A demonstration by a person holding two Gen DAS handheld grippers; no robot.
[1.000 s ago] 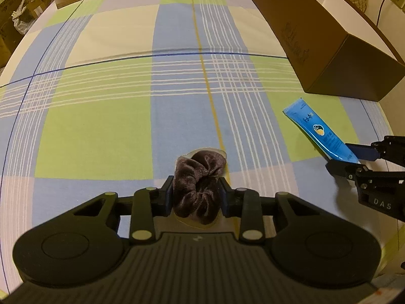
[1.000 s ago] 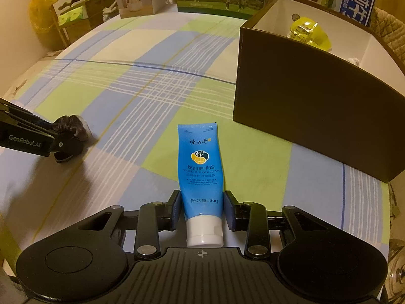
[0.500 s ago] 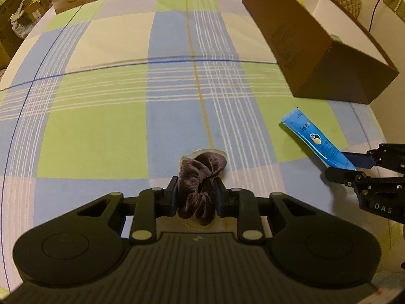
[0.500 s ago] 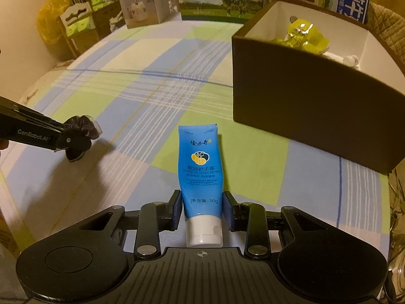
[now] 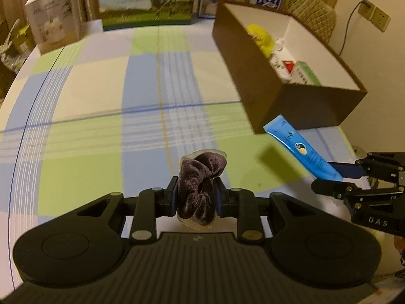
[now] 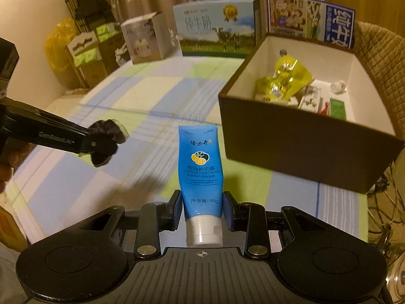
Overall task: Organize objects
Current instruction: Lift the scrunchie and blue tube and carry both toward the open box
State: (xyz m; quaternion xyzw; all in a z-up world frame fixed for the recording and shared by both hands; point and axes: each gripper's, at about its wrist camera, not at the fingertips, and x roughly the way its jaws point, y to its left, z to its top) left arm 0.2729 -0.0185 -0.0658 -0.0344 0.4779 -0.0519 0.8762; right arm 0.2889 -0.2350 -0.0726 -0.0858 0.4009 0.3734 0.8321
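Note:
My left gripper (image 5: 195,197) is shut on a dark brown velvet scrunchie (image 5: 198,185) in clear wrapping, held above the checked tablecloth (image 5: 101,116). My right gripper (image 6: 202,210) is shut on a blue hand-cream tube (image 6: 201,167) with a white cap, lifted off the cloth. In the left wrist view the tube (image 5: 301,149) and right gripper (image 5: 339,179) hang at the right, near the brown box (image 5: 253,76). The right wrist view has the left gripper (image 6: 101,141) with the scrunchie (image 6: 108,131) at the left. The open box (image 6: 291,136) holds a yellow packet (image 6: 286,76) and several small cartons.
Printed cartons (image 6: 217,27) stand along the table's far edge, with a white box (image 5: 53,22) at the far left. A quilted chair back (image 5: 308,5) is behind the brown box. A wall socket with a cable (image 5: 374,12) is at the right.
Both grippers have risen from the cloth, carrying the scrunchie and the tube. The views now tip up, showing the inside of the brown box and the cartons behind.

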